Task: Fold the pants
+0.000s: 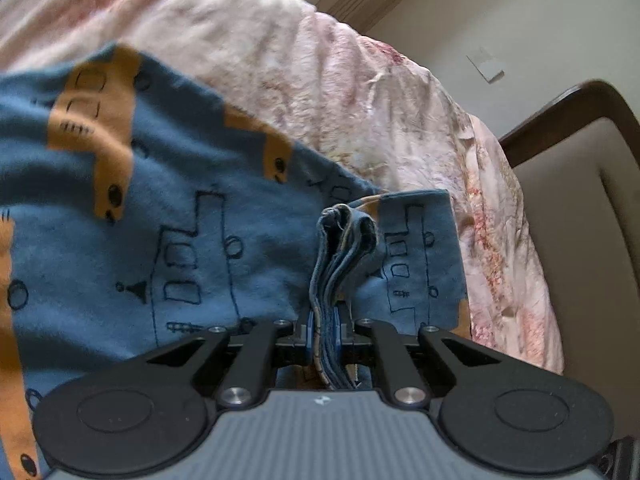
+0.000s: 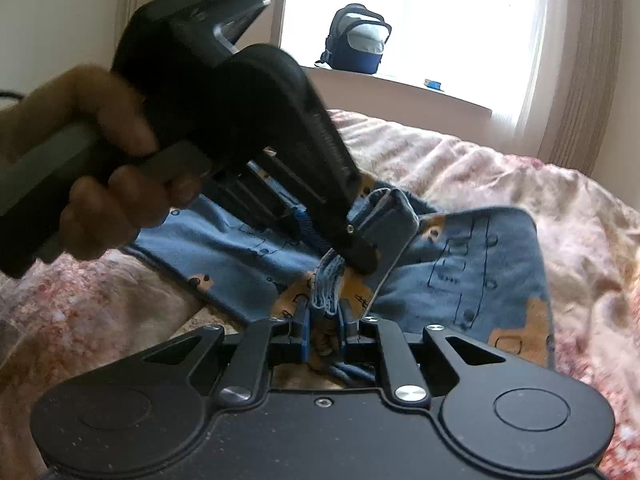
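Observation:
Blue pants (image 1: pixel 160 208) printed with orange patches and black line drawings lie on a pink floral bedspread (image 1: pixel 328 80). My left gripper (image 1: pixel 325 334) is shut on a bunched stack of the pants' edges, which stick up between its pads. In the right wrist view my right gripper (image 2: pixel 324 332) is shut on another bunch of the same pants (image 2: pixel 480 264). The left gripper (image 2: pixel 356 248), held by a person's hand (image 2: pixel 100 160), crosses just above it and pinches a folded flap of the cloth.
The bedspread (image 2: pixel 520 184) spreads wrinkled around the pants. A brown padded headboard (image 1: pixel 580 200) and a pale wall stand at the right of the left wrist view. On the window sill (image 2: pixel 400 92) behind the bed sits a blue backpack (image 2: pixel 360 40).

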`<control>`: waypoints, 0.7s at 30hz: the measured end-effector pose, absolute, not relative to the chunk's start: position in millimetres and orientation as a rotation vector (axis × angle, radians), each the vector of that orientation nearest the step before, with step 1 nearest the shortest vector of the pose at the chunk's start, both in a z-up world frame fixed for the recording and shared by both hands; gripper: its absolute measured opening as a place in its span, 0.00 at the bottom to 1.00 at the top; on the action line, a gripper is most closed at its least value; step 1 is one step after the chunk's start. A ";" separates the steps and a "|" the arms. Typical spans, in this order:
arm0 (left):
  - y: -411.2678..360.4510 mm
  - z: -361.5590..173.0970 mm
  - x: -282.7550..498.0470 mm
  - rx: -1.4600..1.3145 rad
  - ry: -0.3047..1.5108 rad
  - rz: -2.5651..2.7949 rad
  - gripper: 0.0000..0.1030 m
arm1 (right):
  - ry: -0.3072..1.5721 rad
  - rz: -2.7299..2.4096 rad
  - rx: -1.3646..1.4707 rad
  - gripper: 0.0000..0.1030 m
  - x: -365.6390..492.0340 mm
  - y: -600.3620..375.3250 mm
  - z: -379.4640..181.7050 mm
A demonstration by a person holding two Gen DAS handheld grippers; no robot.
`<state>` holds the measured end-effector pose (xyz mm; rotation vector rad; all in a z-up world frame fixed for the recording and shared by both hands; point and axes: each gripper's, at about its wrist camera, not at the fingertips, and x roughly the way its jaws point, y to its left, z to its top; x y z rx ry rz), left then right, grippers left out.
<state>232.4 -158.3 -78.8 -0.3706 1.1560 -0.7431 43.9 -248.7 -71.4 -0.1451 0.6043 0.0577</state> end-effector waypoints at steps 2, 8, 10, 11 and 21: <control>-155.8 -81.6 232.7 -0.381 1.156 -0.746 0.09 | 0.604 0.050 -0.141 0.14 44.4 -248.9 -73.6; -154.9 -84.6 229.4 -0.381 1.145 -0.751 0.09 | 0.604 0.043 -0.147 0.14 44.1 -248.8 -75.0; -153.1 -85.6 228.4 -0.393 1.143 -0.748 0.09 | 0.601 0.039 -0.148 0.14 44.4 -248.9 -75.0; -153.2 -85.4 227.7 -0.392 1.139 -0.747 0.09 | 0.601 0.039 -0.148 0.14 44.4 -248.9 -75.0; -153.6 -52.5 212.4 -0.359 1.054 -0.782 0.09 | 0.531 -0.020 -0.167 0.14 28.7 -236.1 -61.6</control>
